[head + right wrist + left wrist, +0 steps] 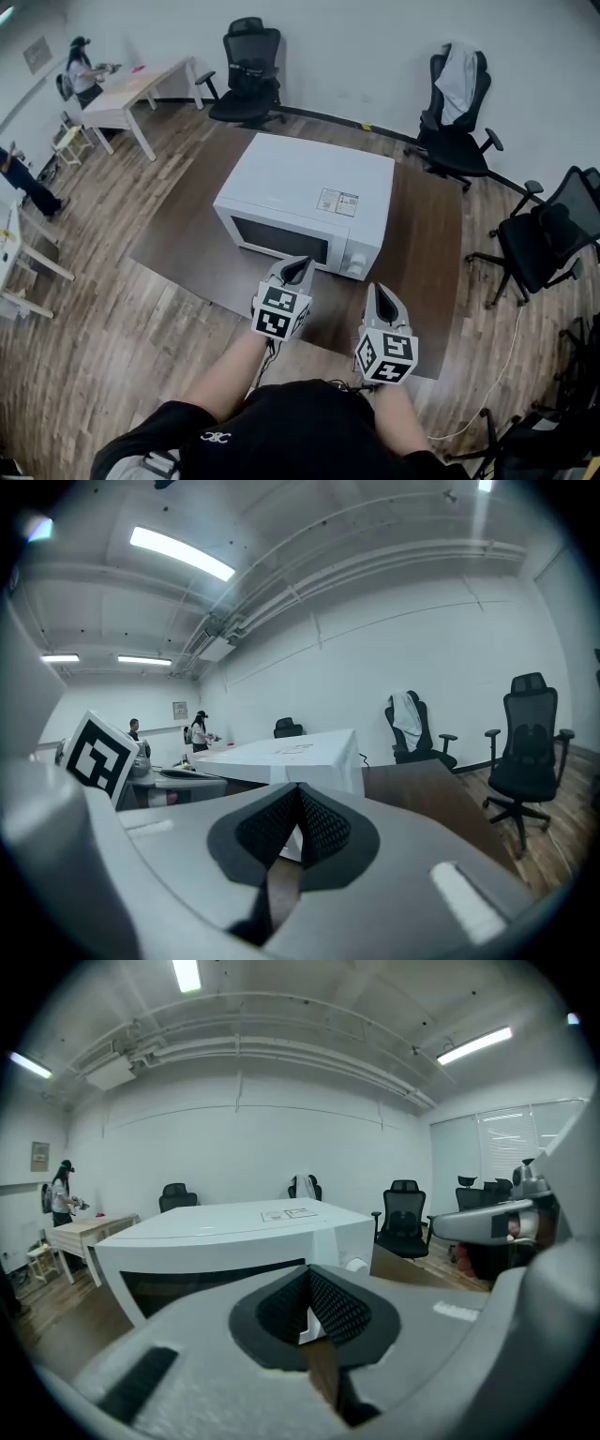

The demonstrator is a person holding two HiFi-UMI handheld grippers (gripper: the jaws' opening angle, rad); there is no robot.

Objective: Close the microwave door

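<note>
Just beyond the left gripper (298, 271) and right gripper (381, 300), jaws together, stands the microwave (309, 187).

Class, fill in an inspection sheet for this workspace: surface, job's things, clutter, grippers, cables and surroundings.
Surface: dark brown table standing on a wood floor.
Job's things: white microwave on the table; its door looks closed.
Clutter: nothing seen on the table besides the microwave.
Grippers: left gripper and right gripper are both shut with nothing between the jaws, held near the microwave's front.
Cables: a white cable lies on the floor to the right of the table.
Surroundings: black office chairs around the room; a white desk at the far left with a person beside it.
</note>
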